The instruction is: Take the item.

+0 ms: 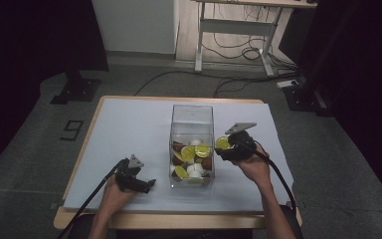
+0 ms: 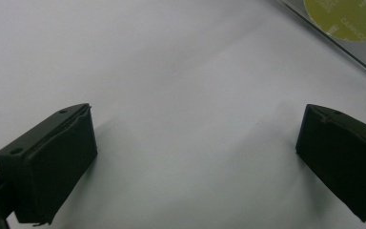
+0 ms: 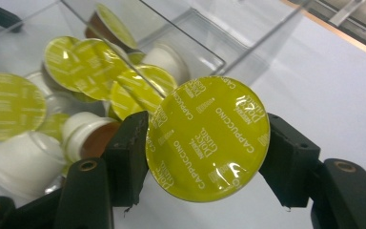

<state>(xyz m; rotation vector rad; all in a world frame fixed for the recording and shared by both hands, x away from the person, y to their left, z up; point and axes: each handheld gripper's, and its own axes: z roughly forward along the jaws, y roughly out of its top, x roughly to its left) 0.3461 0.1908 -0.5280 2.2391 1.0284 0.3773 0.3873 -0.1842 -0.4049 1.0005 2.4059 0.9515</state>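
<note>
- The right gripper [image 3: 205, 143] has its jaws closed about halfway on a round coffee capsule with a yellow-green foil lid [image 3: 208, 138], pressing it from both sides.
- In the high view this capsule [image 1: 223, 143] hangs just beside the right wall of the tall clear plastic box [image 1: 192, 115], which holds more capsules.
- The left gripper [image 2: 195, 148] rests on the white worktop [image 2: 147, 71], jaws wide apart, nothing between them.

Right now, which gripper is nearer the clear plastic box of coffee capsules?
Right. The right gripper holds a yellow-lidded capsule just beside the clear plastic box; the left gripper sits open on the table, farther from it.
</note>
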